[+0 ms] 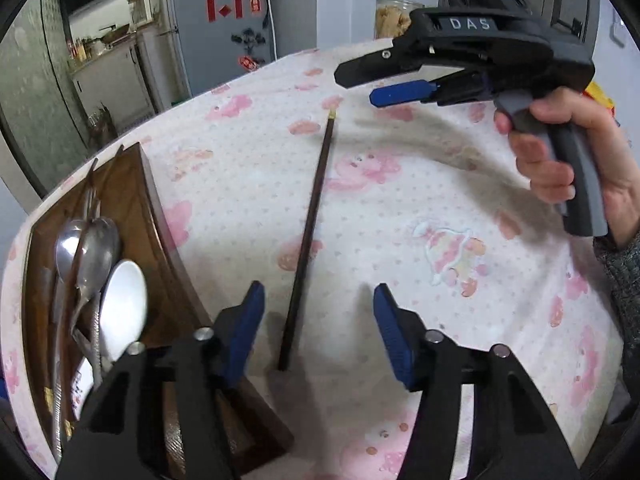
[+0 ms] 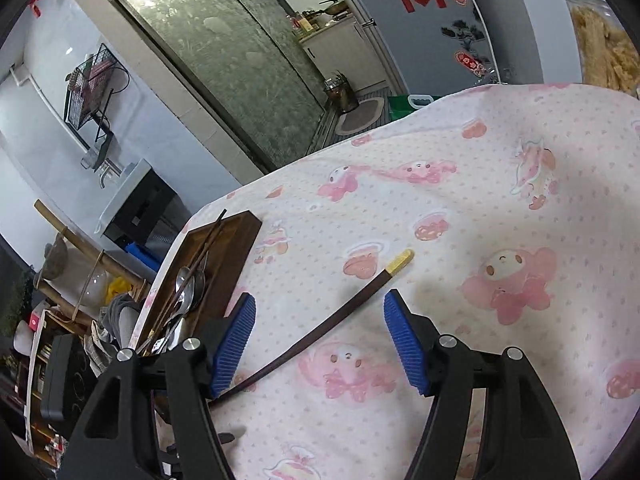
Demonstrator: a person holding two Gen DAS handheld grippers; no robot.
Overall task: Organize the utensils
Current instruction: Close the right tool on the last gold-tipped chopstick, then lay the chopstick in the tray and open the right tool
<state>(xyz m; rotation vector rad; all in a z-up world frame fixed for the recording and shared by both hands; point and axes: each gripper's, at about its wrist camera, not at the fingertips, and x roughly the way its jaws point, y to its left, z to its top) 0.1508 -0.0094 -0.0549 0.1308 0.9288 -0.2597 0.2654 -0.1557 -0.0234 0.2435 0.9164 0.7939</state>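
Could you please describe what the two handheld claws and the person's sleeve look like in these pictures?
Each claw has black angular fingers with silver pivot bolts and ribbed blue pads. The right claw, seen from the left wrist camera, has a black body marked "DAS" in white letters and a grey-and-black pistol handle. The hand gripping it wears a grey knitted sleeve. No cables are visible.

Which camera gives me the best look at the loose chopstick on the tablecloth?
The left wrist view: the chopstick lies unobstructed from end to end on the tablecloth, beside the wooden tray. In the right wrist view the chopstick shows its yellow tip clearly, but its other end disappears behind a blue finger.
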